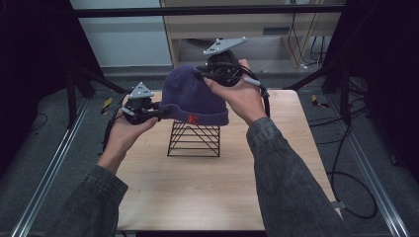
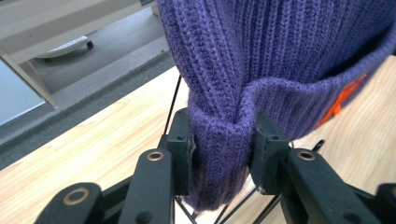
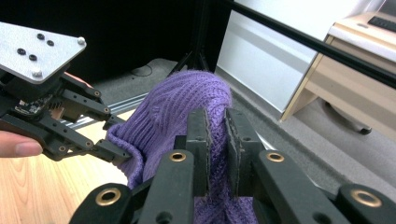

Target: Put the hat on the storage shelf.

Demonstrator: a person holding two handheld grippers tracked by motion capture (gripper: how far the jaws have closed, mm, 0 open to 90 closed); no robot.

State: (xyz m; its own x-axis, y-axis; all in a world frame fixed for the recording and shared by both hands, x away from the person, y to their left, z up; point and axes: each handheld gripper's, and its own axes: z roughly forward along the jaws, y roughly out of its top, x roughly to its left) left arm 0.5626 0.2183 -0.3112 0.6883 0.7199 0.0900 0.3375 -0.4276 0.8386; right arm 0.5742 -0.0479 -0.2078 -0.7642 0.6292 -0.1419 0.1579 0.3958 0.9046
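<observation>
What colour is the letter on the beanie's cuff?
Red-orange, on the purple beanie; clearest in the high view.

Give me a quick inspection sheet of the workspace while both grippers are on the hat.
Surface: wooden table, bare around the stand.
Job's things: purple knit hat with a red letter on its cuff, held over a black wire stand.
Clutter: nothing seen on the table.
Grippers: left gripper shut on the hat's cuff; right gripper shut on a fold of knit near the hat's top.
Cables: black cable loops on the floor to the right of the table.
Surroundings: grey floor, black frame poles, light wood cabinet behind.
</observation>
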